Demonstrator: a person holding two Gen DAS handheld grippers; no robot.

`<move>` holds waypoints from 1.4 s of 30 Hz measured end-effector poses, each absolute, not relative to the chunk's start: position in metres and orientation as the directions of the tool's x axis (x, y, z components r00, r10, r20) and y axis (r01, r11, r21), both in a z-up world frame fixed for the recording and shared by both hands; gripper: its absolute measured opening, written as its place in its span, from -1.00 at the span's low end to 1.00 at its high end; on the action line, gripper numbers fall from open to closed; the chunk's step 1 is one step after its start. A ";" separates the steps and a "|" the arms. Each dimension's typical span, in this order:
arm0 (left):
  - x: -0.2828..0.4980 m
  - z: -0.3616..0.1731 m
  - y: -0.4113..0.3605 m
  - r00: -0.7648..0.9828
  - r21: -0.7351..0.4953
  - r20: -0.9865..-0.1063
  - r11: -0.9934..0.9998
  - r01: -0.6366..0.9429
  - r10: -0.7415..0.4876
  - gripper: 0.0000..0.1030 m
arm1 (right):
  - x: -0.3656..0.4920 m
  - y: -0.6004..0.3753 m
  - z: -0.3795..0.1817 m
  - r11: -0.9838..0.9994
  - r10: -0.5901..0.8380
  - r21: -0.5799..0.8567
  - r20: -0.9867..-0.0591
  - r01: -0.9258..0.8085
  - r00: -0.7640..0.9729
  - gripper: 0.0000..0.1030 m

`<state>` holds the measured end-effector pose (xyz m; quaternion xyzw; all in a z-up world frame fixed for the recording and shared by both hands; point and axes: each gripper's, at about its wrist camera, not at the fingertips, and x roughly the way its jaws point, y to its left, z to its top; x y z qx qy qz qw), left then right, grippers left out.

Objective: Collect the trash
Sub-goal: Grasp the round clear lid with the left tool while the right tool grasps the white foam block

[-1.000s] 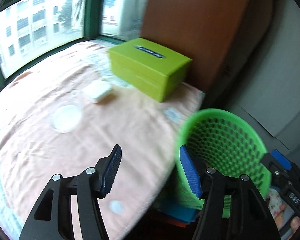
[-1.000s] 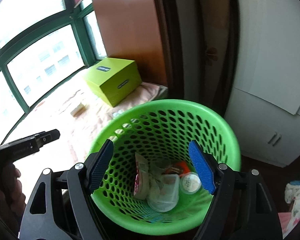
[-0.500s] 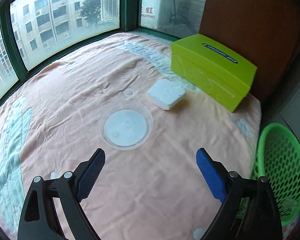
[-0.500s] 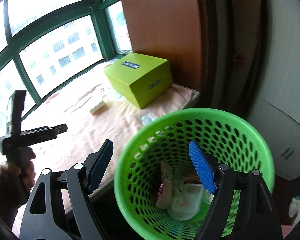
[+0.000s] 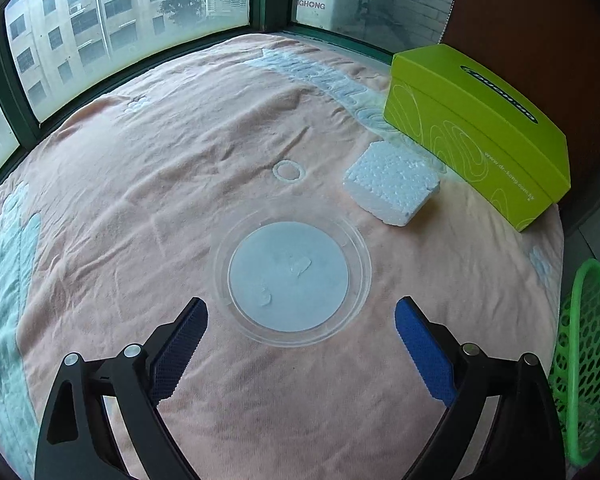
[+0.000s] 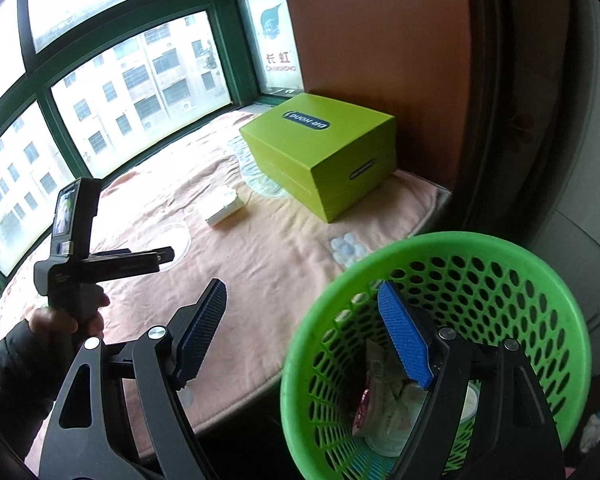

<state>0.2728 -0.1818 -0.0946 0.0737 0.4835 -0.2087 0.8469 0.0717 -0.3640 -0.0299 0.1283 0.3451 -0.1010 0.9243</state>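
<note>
A: Where is the left gripper [image 5: 300,320]?
B: Above the round clear plastic lid [image 5: 292,272] on the peach cloth [image 5: 140,184], jaws spread wide, nothing between them.
A: And the right gripper [image 6: 304,320]?
B: Jaws apart and empty, over the rim of the green perforated plastic basket [image 6: 540,280], with wrappers [image 6: 384,396] inside. A white foam block [image 5: 392,182] lies beside the lime-green cardboard box [image 5: 476,132].

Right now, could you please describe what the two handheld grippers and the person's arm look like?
Both the left gripper and the right gripper have black skeletal frames, silver rivets and blue ribbed pads on the jaws. The left carries a small upright screen. The sleeve is dark and quilted.
</note>
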 end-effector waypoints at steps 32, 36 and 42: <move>0.265 -0.049 -0.121 0.522 -0.124 -0.794 0.924 0.363 -0.312 0.68 | 0.201 -0.323 -0.037 0.971 0.064 0.203 -0.724 0.123 0.687 0.51; 0.258 -0.039 -0.101 0.542 -0.128 -0.782 0.931 0.341 -0.306 0.68 | 0.236 -0.313 -0.046 0.978 0.074 0.182 -0.753 0.098 0.653 0.51; 0.247 -0.032 -0.079 0.558 -0.139 -0.772 0.937 0.320 -0.305 0.68 | 0.278 -0.305 -0.069 0.989 0.061 0.129 -0.798 0.072 0.600 0.51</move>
